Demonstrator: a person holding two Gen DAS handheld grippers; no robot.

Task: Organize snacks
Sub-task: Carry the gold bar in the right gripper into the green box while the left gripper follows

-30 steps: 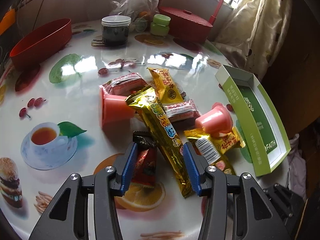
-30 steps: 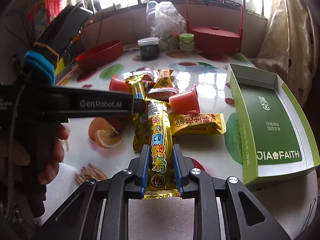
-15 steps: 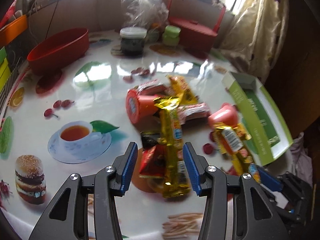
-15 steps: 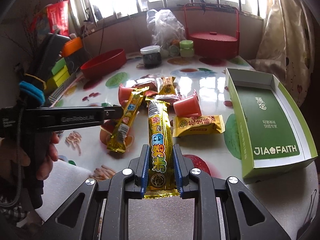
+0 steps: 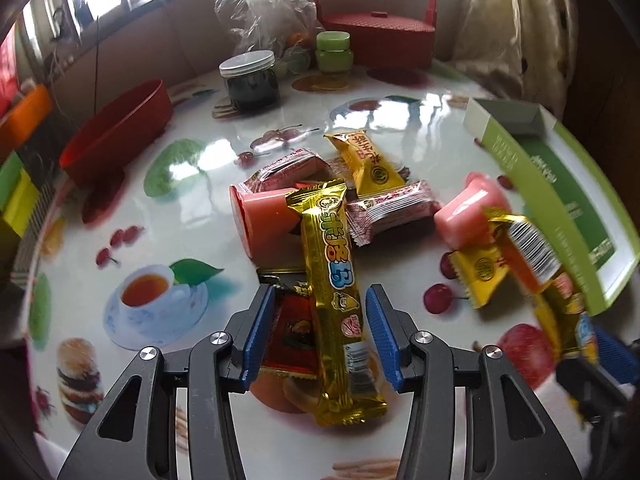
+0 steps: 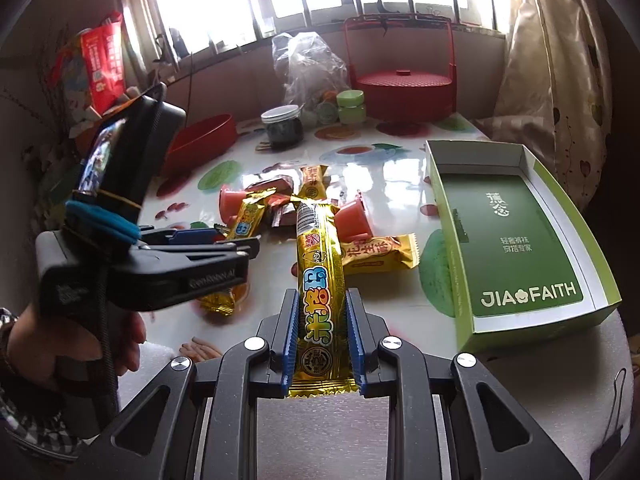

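My right gripper (image 6: 322,322) clamped on a gold bar (image 6: 320,276), lifted over the table's (image 6: 400,168) near edge. Box (image 6: 516,236) at right is empty. Left gripper (image 5: 320,332), fingers apart, straddles a 2nd bar (image 5: 334,292) w/o pinching. Rest of pile (image 5: 360,204) unsorted mid-table: barely begun.

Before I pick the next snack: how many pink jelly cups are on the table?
2. One jelly cup lies on its side at the pile's left; the other jelly cup lies tipped near the green box. Wrappers could hide more.
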